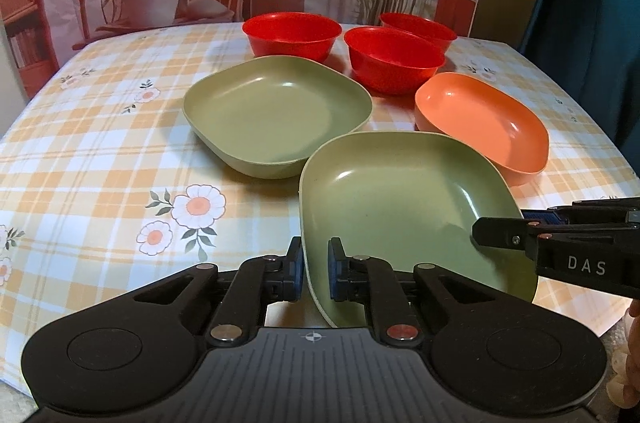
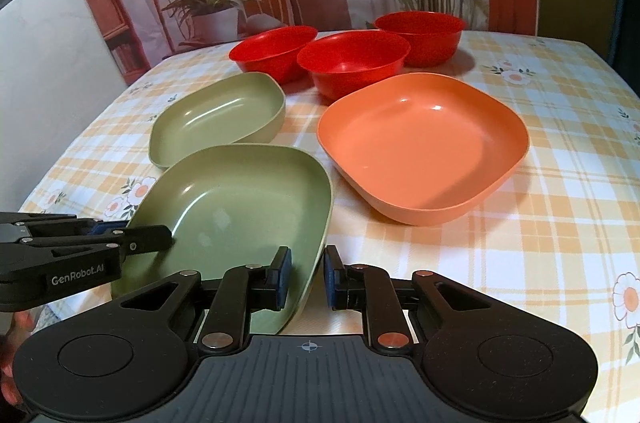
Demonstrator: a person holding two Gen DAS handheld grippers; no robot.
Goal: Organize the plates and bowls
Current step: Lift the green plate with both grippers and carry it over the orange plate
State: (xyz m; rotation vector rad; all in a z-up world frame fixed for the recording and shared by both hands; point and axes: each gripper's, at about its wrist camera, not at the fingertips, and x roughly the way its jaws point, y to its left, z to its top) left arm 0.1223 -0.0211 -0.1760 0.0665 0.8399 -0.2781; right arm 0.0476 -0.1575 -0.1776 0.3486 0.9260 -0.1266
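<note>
The near green plate, tilted above the checked tablecloth, is clamped at opposite rims by the left gripper and right gripper. It appears light, stiff and smooth; grip the rim. Beyond: second green plate, orange plate, red bowls.

L tool | fingers nipped on plate rim || R tool | same, opp rim
</note>
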